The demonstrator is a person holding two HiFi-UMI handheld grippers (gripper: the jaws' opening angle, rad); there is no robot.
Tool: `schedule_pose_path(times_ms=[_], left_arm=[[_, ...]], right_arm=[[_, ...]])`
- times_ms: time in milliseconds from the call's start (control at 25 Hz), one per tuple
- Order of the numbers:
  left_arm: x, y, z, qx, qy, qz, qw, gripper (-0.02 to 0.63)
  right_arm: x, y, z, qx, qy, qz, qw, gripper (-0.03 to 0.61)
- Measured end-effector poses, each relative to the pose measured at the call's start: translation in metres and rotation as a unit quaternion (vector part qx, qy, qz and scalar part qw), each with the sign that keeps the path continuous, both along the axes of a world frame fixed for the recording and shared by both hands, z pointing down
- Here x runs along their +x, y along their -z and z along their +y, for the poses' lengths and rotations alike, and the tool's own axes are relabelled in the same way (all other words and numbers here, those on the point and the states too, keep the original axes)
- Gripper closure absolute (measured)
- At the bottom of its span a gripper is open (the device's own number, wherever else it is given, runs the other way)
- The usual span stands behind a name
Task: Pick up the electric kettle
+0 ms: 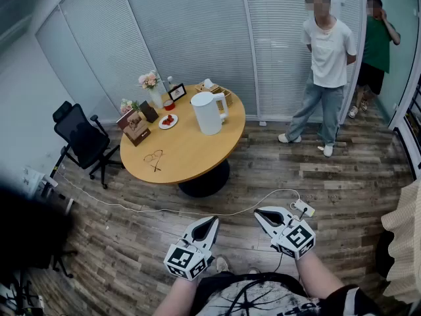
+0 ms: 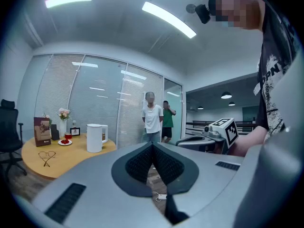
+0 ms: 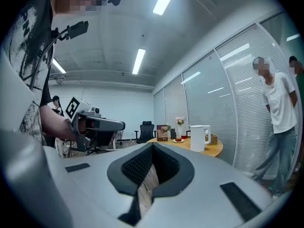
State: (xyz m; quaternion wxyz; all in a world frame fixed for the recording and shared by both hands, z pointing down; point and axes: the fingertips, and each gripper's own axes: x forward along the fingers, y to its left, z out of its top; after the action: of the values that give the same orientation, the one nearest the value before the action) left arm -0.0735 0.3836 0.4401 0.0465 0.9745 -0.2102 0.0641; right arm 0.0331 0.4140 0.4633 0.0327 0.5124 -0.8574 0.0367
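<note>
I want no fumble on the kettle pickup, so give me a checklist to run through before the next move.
1. White electric kettle upright on the round wooden table, handle showing: ok.
2. Kettle within reach: not ok, both claws are well short of the table.
3. Left claw open for a grasp: not ok, shut and empty.
4. Right claw open: not ok, shut and empty.
5. Floor path clear: not ok, a white cable lies across it.
6. Kettle's fill: cannot tell.
</note>
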Motion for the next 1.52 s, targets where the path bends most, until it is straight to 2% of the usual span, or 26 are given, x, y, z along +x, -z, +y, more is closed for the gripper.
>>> schedule_pose_path(times_ms=[440,680,880,1240,1520], left_arm=[[0.006,0.001,-0.002,-0.001,-0.005,0.000,1.0000,0.612],[0.012,0.001,-0.002,-0.001,-0.009,-0.002,1.0000,0.612],[0.014,0.004,-0.010,-0.001,-0.011,-0.006,0.9999,0.612],[0.012,-0.008,-0.042,-0.008,-0.015,-0.003,0.9998,0.612],[0.010,-0.011,-0.105,-0.016,-0.023,0.006,0.9996,0.612]], right_arm=[[0.004,0.002,-0.001,0.005,-0.004,-0.004,1.000,0.561],[0.011,0.006,-0.002,0.003,-0.005,-0.055,0.998,0.560],[0.016,0.007,-0.008,0.005,-0.011,-0.061,0.998,0.560],[0.009,0.003,-0.041,0.009,-0.007,-0.048,0.999,0.560],[0.007,0.003,-0.100,0.006,-0.012,-0.050,0.999,0.560]])
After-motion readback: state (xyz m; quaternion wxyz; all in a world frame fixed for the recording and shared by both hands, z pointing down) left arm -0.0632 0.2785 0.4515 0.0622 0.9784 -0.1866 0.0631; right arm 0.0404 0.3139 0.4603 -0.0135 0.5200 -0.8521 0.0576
